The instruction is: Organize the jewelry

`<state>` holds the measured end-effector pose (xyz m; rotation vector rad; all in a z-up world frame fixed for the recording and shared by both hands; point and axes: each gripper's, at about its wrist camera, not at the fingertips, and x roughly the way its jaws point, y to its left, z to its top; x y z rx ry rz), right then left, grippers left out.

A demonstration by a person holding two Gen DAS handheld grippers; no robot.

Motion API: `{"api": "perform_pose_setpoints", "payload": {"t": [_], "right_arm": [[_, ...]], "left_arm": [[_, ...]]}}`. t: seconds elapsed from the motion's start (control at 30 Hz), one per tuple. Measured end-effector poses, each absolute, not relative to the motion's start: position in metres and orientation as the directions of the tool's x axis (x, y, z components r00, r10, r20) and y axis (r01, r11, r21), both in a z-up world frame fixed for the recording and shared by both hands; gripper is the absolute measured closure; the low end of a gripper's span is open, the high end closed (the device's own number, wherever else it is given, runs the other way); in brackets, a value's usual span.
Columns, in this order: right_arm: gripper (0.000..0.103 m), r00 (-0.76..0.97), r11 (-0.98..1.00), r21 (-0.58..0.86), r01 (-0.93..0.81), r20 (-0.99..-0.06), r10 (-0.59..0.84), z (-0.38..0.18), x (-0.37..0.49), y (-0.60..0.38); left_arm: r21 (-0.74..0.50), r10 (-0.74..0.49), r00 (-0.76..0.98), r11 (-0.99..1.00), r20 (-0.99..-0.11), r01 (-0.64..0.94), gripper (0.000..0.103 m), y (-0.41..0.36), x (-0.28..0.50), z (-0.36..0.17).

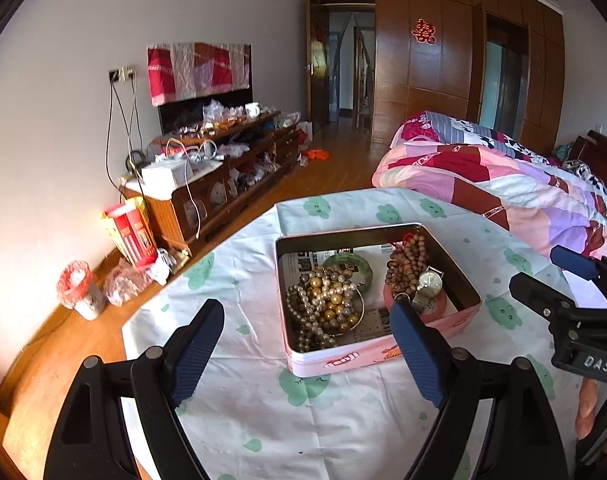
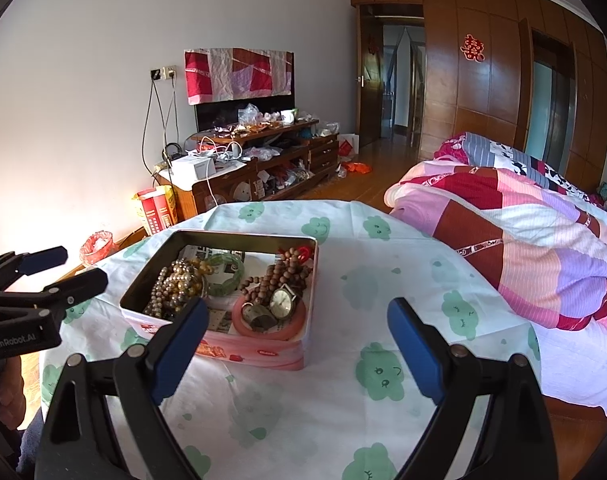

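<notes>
Blue-padded fingers of the left gripper fill the foreground of the left wrist view, spread wide apart with nothing clamped between them. Just beyond them, an open pink tin is set on a table draped in a white cloth printed with green clouds. Inside the tin, a heap of pearl and gold bead strands is piled at the left, a green bangle lies behind it, and brown wooden beads are bunched at the right beside a wristwatch resting on a pink ring.

Seen from the right wrist view, the right gripper is likewise held apart and empty, hovering near the tin's front right corner. The watch is seen lying on the pink ring, with the wooden beads behind it.
</notes>
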<state>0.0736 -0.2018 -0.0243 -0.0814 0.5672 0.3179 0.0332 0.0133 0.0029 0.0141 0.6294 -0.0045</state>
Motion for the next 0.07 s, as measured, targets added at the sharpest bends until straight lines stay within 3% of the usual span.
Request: {"api": "perform_pose_setpoints", "payload": {"t": [0.07], "right_arm": [[0.01,0.796,0.95,0.005,-0.312,-0.545,0.264,-0.0262,0.0753,-0.2039]], "left_arm": [[0.011,-0.008,0.813,1.0,-0.582,0.018,0.018,0.0127,0.0315,0.0048]]}}
